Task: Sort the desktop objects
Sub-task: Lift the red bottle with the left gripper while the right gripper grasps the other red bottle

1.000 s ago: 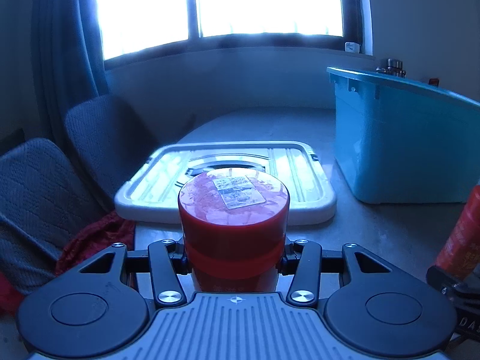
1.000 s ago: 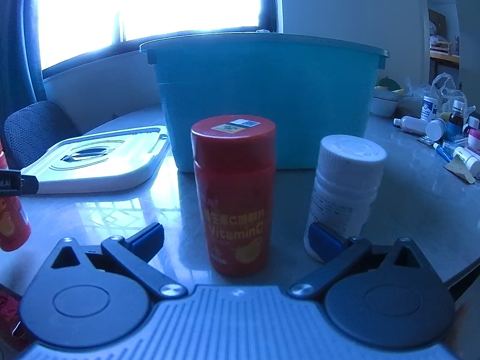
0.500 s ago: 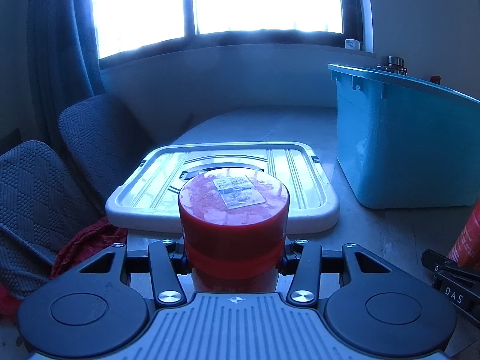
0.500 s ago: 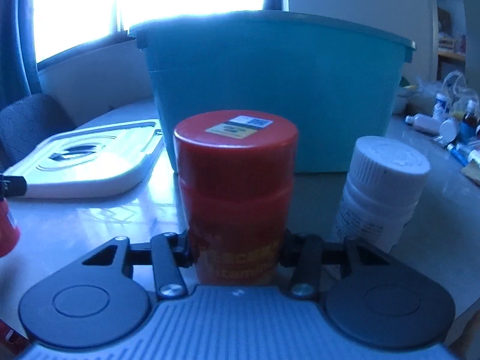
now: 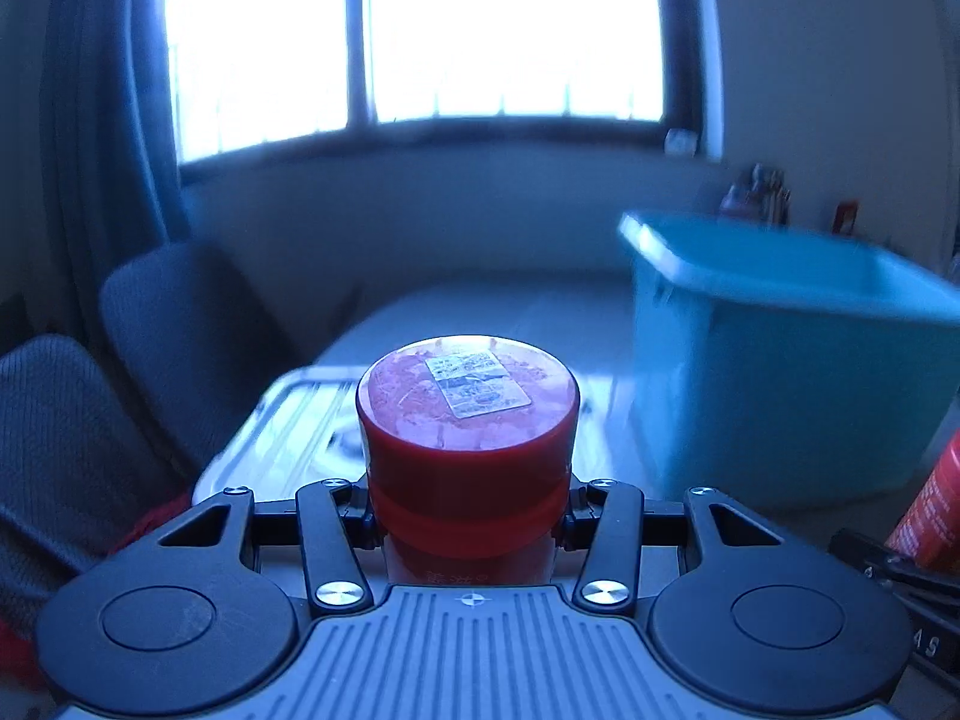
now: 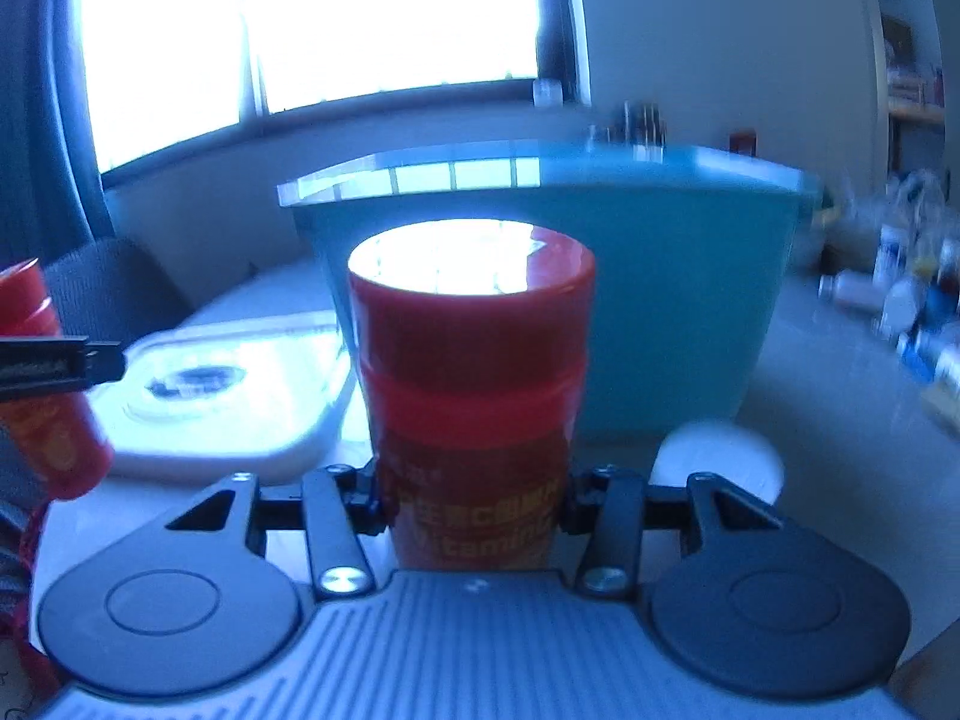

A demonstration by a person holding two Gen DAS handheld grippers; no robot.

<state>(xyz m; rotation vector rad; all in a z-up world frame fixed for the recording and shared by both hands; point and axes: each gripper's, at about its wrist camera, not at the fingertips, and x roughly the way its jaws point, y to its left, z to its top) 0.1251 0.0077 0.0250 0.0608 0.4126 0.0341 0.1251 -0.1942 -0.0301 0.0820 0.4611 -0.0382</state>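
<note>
Clamped in each gripper (image 5: 468, 531) (image 6: 471, 507), one red vitamin bottle (image 5: 468, 438) (image 6: 471, 360), lifted off the tabletop (image 6: 840, 372) near the blue bin (image 6: 630, 300), next, probably, over its rim for release.

Two red vitamin bottles, one with a sticker on its lid (image 5: 468, 444), upright, clamped at its sides, the other with yellow lettering (image 6: 474, 390), upright, clamped too, teal bin (image 6: 672, 300) behind, open on top
</note>
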